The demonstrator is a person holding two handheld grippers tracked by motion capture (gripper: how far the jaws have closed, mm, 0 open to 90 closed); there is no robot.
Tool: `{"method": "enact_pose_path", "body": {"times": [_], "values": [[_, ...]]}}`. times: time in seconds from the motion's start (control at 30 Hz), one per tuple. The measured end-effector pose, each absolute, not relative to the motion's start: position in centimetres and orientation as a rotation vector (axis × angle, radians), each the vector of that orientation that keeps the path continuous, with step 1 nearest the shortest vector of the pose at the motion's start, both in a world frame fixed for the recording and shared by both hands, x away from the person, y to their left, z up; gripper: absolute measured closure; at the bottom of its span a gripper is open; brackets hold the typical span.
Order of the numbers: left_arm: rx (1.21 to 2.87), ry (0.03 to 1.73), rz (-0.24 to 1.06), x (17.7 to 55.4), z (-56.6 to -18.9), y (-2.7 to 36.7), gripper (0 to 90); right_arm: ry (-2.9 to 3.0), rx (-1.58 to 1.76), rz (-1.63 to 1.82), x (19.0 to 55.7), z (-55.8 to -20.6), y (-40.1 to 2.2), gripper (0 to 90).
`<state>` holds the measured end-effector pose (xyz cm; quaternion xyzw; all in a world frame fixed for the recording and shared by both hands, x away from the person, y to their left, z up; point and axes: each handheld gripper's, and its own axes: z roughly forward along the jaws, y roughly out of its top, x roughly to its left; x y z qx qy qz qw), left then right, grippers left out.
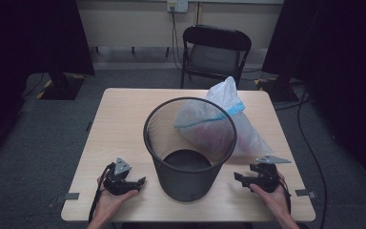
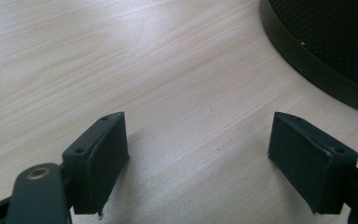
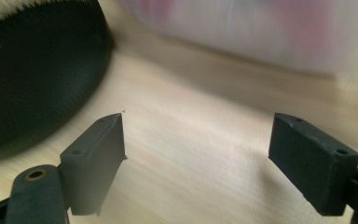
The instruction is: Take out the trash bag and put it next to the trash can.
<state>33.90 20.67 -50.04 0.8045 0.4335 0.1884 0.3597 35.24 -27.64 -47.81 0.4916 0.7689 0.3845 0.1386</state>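
A black mesh wastebasket (image 1: pixel 190 143) stands near the front middle of a light wooden table (image 1: pixel 119 119). A translucent white plastic bag (image 1: pixel 231 119) with reddish contents and a blue strip leans against the basket's far right rim. My left gripper (image 1: pixel 140 181) rests low on the table to the left of the basket, open, with bare wood between its pads (image 2: pixel 100 163); the basket's base (image 2: pixel 321 70) curves past at upper right. My right gripper (image 1: pixel 238 177) sits to the right of the basket, open and empty, facing the bag (image 3: pixel 261 32) and the basket wall (image 3: pixel 32 79).
A black folding chair (image 1: pixel 214 50) stands behind the table. Dark curtains and stand bases flank the room, and cables run across the grey floor at right. Tape marks sit at the table's front corners.
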Motion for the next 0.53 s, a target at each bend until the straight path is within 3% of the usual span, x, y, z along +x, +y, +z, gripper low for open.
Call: {"method": "enact_pose_path", "body": {"times": [0.3, 0.53], "values": [[2.075, 1.120, 0.487, 33.9, -50.0, 20.6, 18.7, 2.203, 1.375, 0.877, 35.9, -49.3, -26.4, 14.8], [2.074, 1.129, 0.488, 33.9, -50.0, 20.5, 18.4, 2.139, 1.353, 0.929, 35.9, -50.0, -26.3, 13.9]]}}
